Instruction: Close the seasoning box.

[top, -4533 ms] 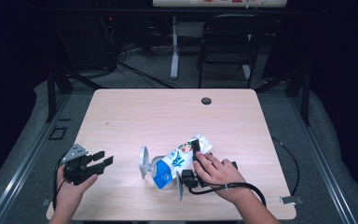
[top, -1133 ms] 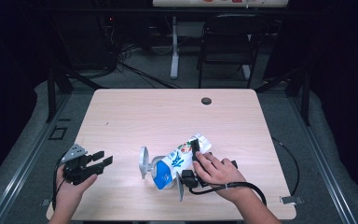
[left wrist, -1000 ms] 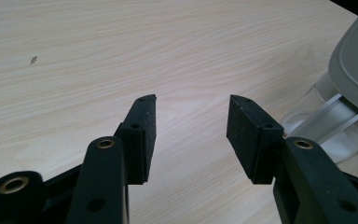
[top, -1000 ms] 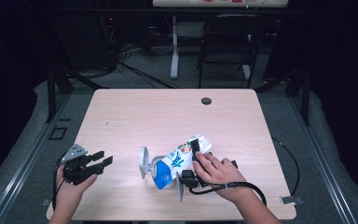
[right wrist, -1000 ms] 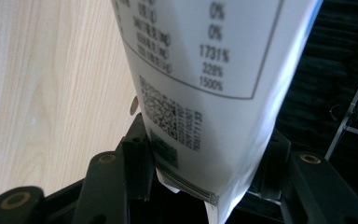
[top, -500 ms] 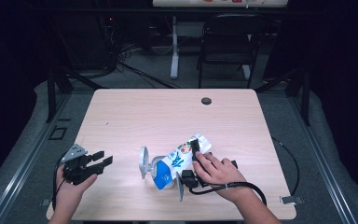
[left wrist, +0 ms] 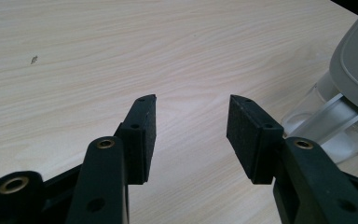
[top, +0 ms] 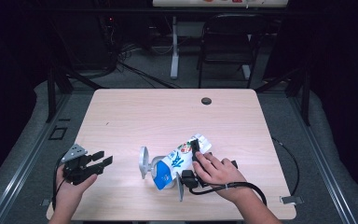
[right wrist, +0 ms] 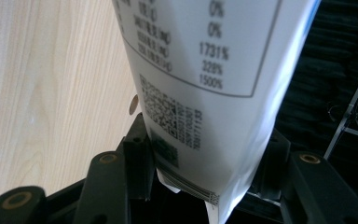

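A white and blue printed pouch (top: 179,159) lies tilted over a clear container (top: 157,164) whose grey lid (top: 143,162) stands up at its left. My right gripper (top: 196,150) is shut on the pouch's upper end, under the person's right hand. In the right gripper view the pouch (right wrist: 200,60) shows its barcode and table of figures, its sealed edge pinched between the black jaws of the right gripper (right wrist: 205,154). My left gripper (top: 103,159) rests open at the table's front left, nothing between its pads. Beyond the left gripper (left wrist: 191,126) in its own view stands the container (left wrist: 328,116).
The light wooden table (top: 135,116) has a small black round cap (top: 206,101) near its far edge. A cable (top: 286,158) loops off the right side. A dark chair (top: 228,42) and a stand are on the floor beyond the table.
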Demonstrator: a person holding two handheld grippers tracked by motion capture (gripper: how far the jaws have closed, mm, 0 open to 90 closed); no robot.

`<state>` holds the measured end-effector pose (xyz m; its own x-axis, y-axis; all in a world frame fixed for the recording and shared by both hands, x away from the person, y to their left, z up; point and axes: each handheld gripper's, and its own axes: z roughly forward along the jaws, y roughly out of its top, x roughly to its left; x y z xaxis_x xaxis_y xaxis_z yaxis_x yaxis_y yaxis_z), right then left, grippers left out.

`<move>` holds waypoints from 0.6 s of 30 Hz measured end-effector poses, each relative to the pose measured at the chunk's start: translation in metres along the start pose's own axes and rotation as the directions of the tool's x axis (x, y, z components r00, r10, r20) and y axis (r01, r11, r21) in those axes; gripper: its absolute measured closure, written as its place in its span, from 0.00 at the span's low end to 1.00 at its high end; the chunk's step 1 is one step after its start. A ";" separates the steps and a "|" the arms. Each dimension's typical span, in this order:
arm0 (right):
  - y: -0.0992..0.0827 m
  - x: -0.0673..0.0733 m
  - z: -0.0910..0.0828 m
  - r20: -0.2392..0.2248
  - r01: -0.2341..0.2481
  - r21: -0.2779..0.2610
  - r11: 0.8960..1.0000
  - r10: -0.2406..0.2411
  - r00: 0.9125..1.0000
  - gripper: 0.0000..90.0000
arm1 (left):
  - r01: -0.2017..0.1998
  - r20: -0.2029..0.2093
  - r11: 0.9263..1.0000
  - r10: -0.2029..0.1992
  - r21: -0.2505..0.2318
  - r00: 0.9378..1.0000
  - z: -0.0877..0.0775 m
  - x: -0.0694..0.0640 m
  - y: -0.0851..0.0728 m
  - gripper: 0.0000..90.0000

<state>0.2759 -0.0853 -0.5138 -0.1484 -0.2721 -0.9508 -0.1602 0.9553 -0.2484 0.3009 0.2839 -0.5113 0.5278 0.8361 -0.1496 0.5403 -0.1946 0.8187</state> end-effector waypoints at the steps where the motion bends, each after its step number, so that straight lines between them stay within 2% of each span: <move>1: 0.000 0.000 0.000 0.000 0.001 0.000 1.000 -0.001 1.000 0.57 | -0.001 0.000 1.000 0.001 -0.003 1.000 0.000 0.000 0.000 0.59; 18: 0.000 -0.002 0.001 0.002 0.014 -0.009 1.000 -0.014 1.000 0.57 | 0.000 0.003 1.000 0.000 -0.004 1.000 0.001 0.000 -0.001 0.59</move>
<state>0.2767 -0.0848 -0.5124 -0.1441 -0.2856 -0.9474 -0.1707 0.9503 -0.2605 0.3012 0.2831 -0.5123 0.5292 0.8349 -0.1514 0.5381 -0.1923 0.8206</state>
